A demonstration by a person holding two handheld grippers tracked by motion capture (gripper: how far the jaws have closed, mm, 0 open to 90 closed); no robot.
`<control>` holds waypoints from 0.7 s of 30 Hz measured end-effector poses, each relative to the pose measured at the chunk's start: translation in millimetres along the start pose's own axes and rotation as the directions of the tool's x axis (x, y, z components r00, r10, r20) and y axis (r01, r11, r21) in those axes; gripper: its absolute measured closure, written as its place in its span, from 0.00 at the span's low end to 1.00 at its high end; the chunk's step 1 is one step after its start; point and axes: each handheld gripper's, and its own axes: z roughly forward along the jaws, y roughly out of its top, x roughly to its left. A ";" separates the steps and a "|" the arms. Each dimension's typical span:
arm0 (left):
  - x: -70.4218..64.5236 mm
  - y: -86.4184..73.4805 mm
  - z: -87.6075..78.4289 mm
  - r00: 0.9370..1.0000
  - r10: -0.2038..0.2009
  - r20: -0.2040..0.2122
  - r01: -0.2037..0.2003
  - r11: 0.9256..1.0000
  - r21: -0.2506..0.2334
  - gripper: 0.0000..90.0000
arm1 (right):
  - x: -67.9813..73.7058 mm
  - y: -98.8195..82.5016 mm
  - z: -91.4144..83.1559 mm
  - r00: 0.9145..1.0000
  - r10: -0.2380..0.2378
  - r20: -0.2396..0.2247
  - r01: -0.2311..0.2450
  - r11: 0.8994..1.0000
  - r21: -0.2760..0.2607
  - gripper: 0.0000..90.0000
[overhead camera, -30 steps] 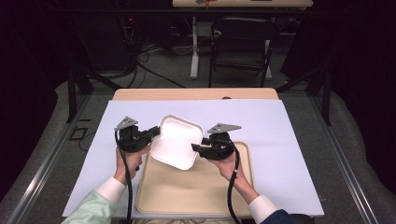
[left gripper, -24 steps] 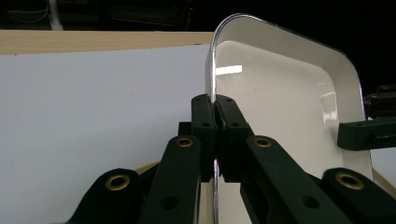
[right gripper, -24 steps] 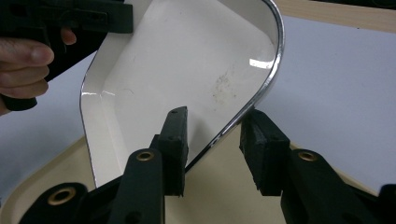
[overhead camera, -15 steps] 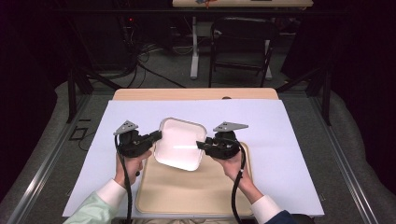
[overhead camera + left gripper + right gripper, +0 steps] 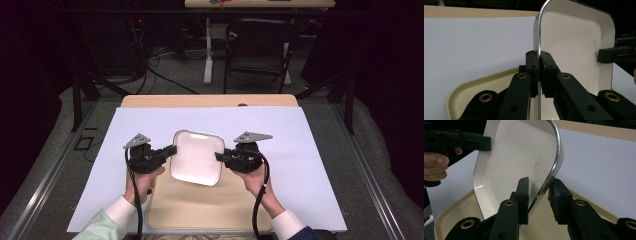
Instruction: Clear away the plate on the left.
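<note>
Leveling out from its earlier tilt, the white dish (image 5: 196, 158) is now hanging between our two grippers above the far end of the beige tray (image 5: 200, 210), and nothing is lying in either. We are clamping the left gripper (image 5: 539, 72) tight on the dish's left rim, while the right gripper (image 5: 538, 195) is straddling the opposite rim with its jaws parted. Under the tray, white paper (image 5: 310, 150) is covering the table (image 5: 210, 100).
</note>
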 end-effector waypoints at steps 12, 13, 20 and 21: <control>-9.2 -6.1 -1.3 1.000 -0.010 0.027 0.010 1.000 0.017 0.95 | -2.7 -2.0 -10.9 1.000 0.019 -0.016 -0.019 1.000 0.006 0.81; -10.1 -6.5 -1.4 1.000 -0.009 0.029 0.008 1.000 0.019 0.95 | -2.6 -2.4 -11.9 1.000 0.018 -0.017 -0.018 1.000 0.008 0.81; -14.2 -10.3 -2.3 0.999 -0.014 0.038 0.013 0.999 0.030 0.95 | -1.4 -5.2 -17.6 1.000 0.022 -0.016 -0.022 1.000 0.014 0.82; -14.5 -11.0 -3.0 0.999 -0.014 0.039 0.012 0.999 0.034 0.95 | -1.4 -5.5 -18.0 0.999 0.025 -0.020 -0.025 1.000 0.014 0.82</control>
